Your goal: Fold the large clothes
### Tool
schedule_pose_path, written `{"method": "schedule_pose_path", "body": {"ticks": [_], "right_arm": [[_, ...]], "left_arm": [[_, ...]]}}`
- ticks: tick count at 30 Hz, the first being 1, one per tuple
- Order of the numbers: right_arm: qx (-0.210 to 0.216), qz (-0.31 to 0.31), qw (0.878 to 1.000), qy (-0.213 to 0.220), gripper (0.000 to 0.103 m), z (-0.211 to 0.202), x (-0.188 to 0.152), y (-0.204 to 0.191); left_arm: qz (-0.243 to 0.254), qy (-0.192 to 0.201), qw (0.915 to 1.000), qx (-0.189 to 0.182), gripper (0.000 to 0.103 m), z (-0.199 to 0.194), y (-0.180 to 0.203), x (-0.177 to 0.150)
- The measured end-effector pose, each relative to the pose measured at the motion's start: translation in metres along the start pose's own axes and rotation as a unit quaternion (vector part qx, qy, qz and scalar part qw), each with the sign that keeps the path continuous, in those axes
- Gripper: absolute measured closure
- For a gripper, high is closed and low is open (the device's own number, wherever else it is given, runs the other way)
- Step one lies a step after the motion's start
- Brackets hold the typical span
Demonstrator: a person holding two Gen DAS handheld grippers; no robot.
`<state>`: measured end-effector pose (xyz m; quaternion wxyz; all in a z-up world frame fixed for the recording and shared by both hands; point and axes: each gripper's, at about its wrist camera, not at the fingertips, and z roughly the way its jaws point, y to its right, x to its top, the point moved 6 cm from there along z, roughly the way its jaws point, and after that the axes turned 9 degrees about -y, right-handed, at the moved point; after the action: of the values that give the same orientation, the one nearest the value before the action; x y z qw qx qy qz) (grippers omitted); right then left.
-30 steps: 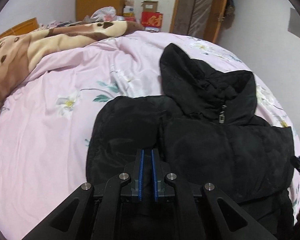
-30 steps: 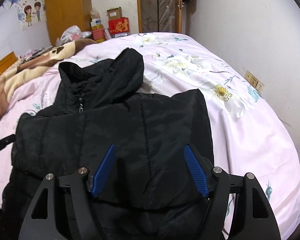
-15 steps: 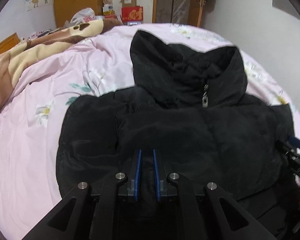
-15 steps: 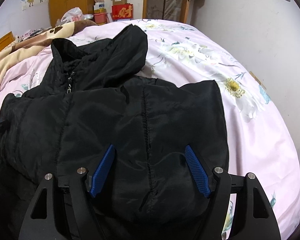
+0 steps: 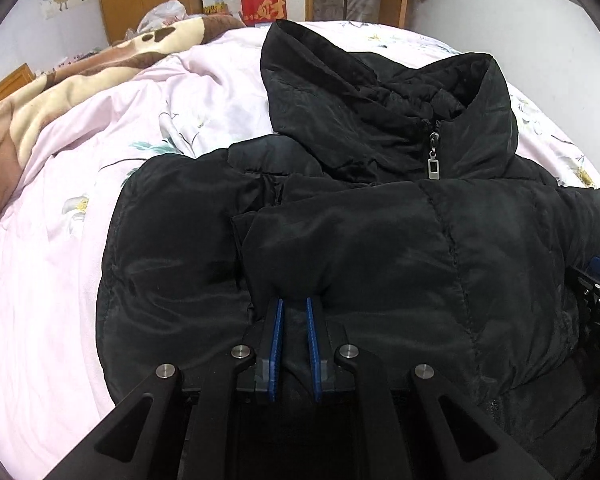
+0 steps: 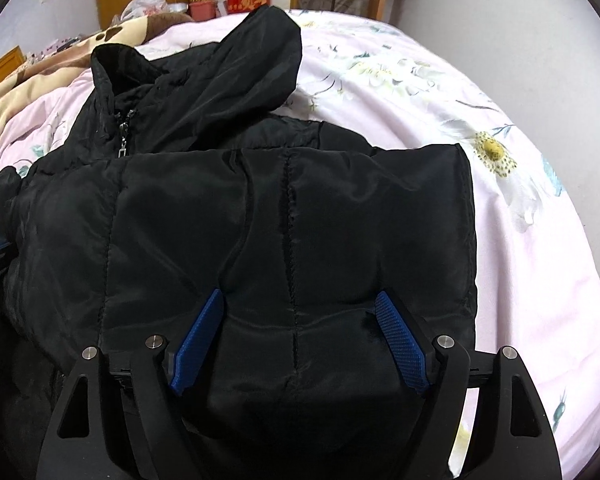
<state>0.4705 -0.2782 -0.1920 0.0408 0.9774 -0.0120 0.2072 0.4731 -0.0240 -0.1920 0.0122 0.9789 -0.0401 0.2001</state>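
The jacket lies on the pink quilt, and its lower part has just swung up: a second ago the fold stopped well short of the collar, now the folded edge lies just below the zipper pull. The hood pokes out above, unfolded. The left gripper is pinched tight on a pucker of black fabric, blue fingers nearly together. The right gripper has its fingers spread wide with padded fabric bulging between them, pressing rather than pinching, by the look of it. That reads as the bottom-to-top fold nearly laid; letting go and smoothing seems next. A brown blanket lies bunched beyond, well apart.
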Motion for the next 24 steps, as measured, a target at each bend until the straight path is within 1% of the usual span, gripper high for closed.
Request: {"method": "schedule_pose_path", "body": {"ticks": [2,4,5,6,7,8,9,10,12,13,16,18,20,22,24], "right_arm": [[0.013,0.006,1.000,-0.011,0.024,-0.005,0.005,0.004],[0.028,0.012,1.000,-0.003,0.024,-0.015,0.010,0.008],[0.033,0.014,0.999,0.003,0.024,-0.019,0.012,0.009],[0.040,0.016,0.999,0.011,0.024,-0.024,0.015,0.010],[0.051,0.022,0.998,0.022,0.024,-0.031,0.019,0.013],[0.061,0.028,0.997,0.031,0.024,-0.038,0.023,0.015],[0.070,0.033,0.996,0.037,0.024,-0.042,0.027,0.016],[0.086,0.041,0.994,0.047,0.024,-0.048,0.034,0.018],[0.098,0.054,0.992,0.057,0.024,-0.055,0.047,0.023],[0.098,0.061,0.992,0.059,0.024,-0.056,0.055,0.026],[0.089,0.068,0.992,0.060,0.024,-0.055,0.078,0.032],[0.087,0.072,0.992,0.060,0.024,-0.053,0.096,0.035],[0.083,0.077,0.992,0.062,0.024,-0.050,0.114,0.039],[0.090,0.088,0.990,0.064,0.024,-0.048,0.130,0.044],[0.087,0.100,0.989,0.066,0.024,-0.044,0.152,0.050]], "left_arm": [[-0.004,-0.007,0.9999,-0.015,0.091,-0.004,-0.004,0.004],[-0.005,-0.009,0.9995,-0.029,0.087,-0.011,-0.009,0.009],[-0.003,-0.007,0.9995,-0.031,0.078,-0.014,-0.010,0.011],[-0.004,-0.003,0.9995,-0.031,0.064,-0.018,-0.014,0.014],[-0.011,0.005,0.9993,-0.034,0.057,-0.024,-0.020,0.020],[-0.017,0.011,0.9989,-0.042,0.045,-0.028,-0.024,0.024],[-0.022,0.019,0.9983,-0.050,0.043,-0.033,-0.029,0.032],[-0.023,0.022,0.9981,-0.054,0.043,-0.037,-0.032,0.037],[-0.029,0.026,0.9974,-0.060,0.042,-0.043,-0.042,0.052],[-0.035,0.026,0.9967,-0.069,0.042,-0.045,-0.047,0.063],[-0.037,0.031,0.9964,-0.070,0.040,-0.048,-0.056,0.090],[-0.027,0.043,0.9974,-0.052,0.037,-0.051,-0.060,0.109],[-0.011,0.049,0.9977,-0.046,0.032,-0.051,-0.058,0.125],[-0.004,0.050,0.9975,-0.049,0.031,-0.049,-0.058,0.145],[-0.013,0.050,0.9969,-0.059,0.031,-0.048,-0.061,0.167]]}}
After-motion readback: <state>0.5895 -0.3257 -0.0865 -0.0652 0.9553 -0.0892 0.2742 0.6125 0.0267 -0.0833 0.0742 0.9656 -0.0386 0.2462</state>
